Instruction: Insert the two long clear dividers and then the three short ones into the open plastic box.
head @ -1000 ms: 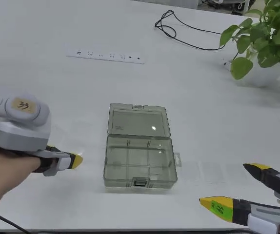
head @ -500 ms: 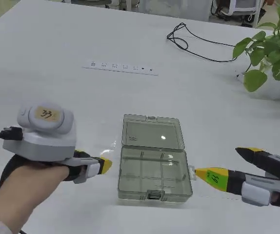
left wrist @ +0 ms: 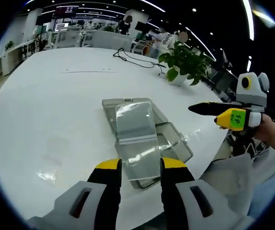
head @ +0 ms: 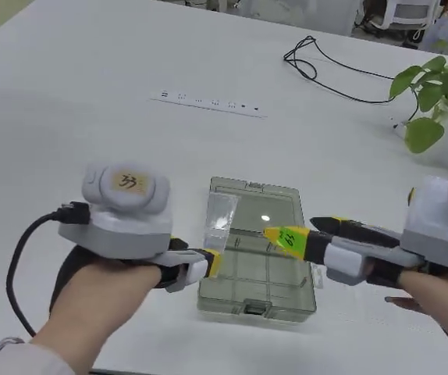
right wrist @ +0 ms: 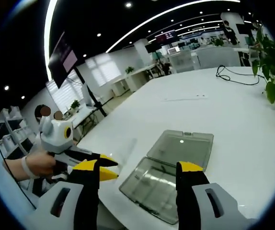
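Clear flat divider (left wrist: 135, 132) above smoky box (head: 286, 301)

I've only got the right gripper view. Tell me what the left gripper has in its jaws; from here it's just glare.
Observer: The left gripper is shut on a clear divider. In the left gripper view the sheet rises from between its jaws, in front of the open box.
Operator: Say how my tips stand against that sheet.
Observer: In the head view the right gripper is above the box, to the right of the divider. A visible gap separates them, so there is no contact.
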Tool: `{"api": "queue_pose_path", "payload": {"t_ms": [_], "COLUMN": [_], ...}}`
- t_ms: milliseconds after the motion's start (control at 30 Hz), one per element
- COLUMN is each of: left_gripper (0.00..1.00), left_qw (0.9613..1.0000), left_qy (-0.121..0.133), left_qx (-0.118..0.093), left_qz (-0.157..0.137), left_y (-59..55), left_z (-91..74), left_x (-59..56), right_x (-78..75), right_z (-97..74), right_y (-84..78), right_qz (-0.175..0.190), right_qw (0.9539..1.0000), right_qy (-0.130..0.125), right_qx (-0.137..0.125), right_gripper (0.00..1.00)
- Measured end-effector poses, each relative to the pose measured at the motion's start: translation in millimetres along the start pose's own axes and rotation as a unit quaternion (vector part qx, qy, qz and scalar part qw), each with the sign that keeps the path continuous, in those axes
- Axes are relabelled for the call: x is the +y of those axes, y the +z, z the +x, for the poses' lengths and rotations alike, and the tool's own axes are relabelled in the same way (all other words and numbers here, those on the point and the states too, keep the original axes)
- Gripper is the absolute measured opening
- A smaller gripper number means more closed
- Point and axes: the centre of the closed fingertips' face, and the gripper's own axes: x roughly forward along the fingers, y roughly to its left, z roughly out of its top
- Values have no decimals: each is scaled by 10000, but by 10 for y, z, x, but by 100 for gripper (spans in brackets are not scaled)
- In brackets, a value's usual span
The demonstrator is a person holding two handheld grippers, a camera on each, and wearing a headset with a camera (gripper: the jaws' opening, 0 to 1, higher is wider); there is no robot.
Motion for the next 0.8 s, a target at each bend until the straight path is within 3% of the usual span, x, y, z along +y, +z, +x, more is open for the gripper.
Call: {"api": "queue_pose_path", "payload": {"t_ms": [67,200,233,300,367,467,800], "left_gripper": [30,30,30,30,30,30,30], "left_qw": [10000,9999,9999,9999,9999,9998,9996], "left_qy": [-31,-71,-77,-99,-109,-133,-199], "left_qx": [-20,-94,-112,-105,-115,-155,-186], "left_qz": [30,25,40,50,34,44,0], "left_y": [10,40,45,40,42,51,40], "left_z": [10,16,20,29,34,39,48], "left_x": [-47,-121,-142,-156,-171,-207,-285], "right_x": [54,55,94,67,39,43,100], "right_z": [77,193,213,237,266,292,324], "right_y": [1,-4,-27,-50,-54,-73,-167], "right_qz": [226,506,750,851,926,1401,1825], "right_qw": [9996,9986,9968,9960,9955,9898,9819], "right_qy": [158,181,280,231,164,218,318], "right_qx": [-11,-7,67,149,138,170,386], "right_gripper": [54,44,38,31,29,22,8]}}
